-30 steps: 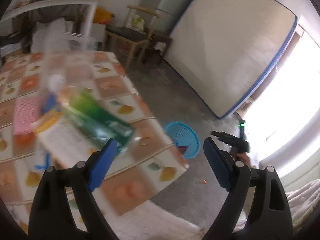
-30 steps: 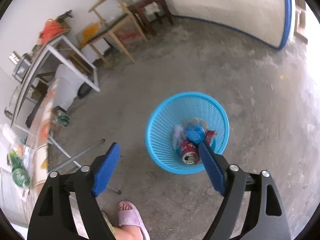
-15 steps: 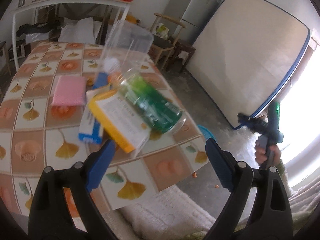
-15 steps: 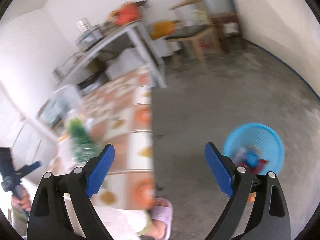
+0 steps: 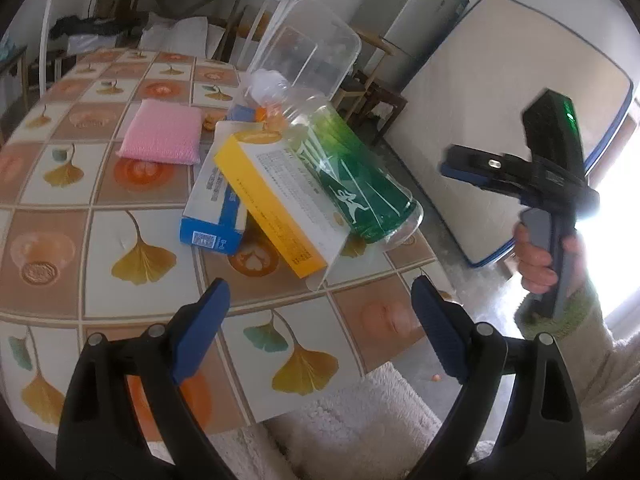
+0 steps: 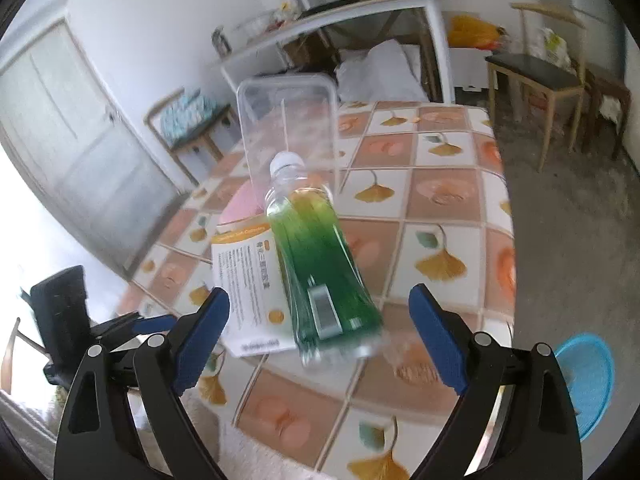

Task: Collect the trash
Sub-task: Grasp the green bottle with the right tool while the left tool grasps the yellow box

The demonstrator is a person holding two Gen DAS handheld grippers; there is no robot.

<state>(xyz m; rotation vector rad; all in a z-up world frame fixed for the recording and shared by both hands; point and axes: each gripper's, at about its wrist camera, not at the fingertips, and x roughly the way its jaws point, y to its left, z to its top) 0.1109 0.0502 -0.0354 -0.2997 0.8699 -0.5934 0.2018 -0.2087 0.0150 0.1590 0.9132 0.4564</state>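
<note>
A clear plastic bottle with a green label (image 5: 352, 184) (image 6: 320, 280) lies on its side on the tiled table, resting against a yellow and white carton (image 5: 276, 204) (image 6: 244, 292). A blue and white box (image 5: 214, 208) lies under the carton. My left gripper (image 5: 316, 328) hovers open over the table's near edge, short of the carton, with nothing between its fingers. My right gripper (image 6: 320, 328) is open too, a little short of the bottle's base, and holds nothing. In the left wrist view the right gripper's body, held by a hand (image 5: 536, 252), shows at the right.
A pink sponge (image 5: 162, 132) and a clear plastic container (image 5: 304, 60) (image 6: 286, 120) lie farther back on the table (image 5: 48, 216). A blue mesh trash basket (image 6: 588, 380) stands on the floor right of the table. Chairs, a white shelf table and a leaning mattress stand around.
My right gripper has swung up from above the blue basket to the table and now faces the bottle. My left gripper has sunk closer to the carton and bottle.
</note>
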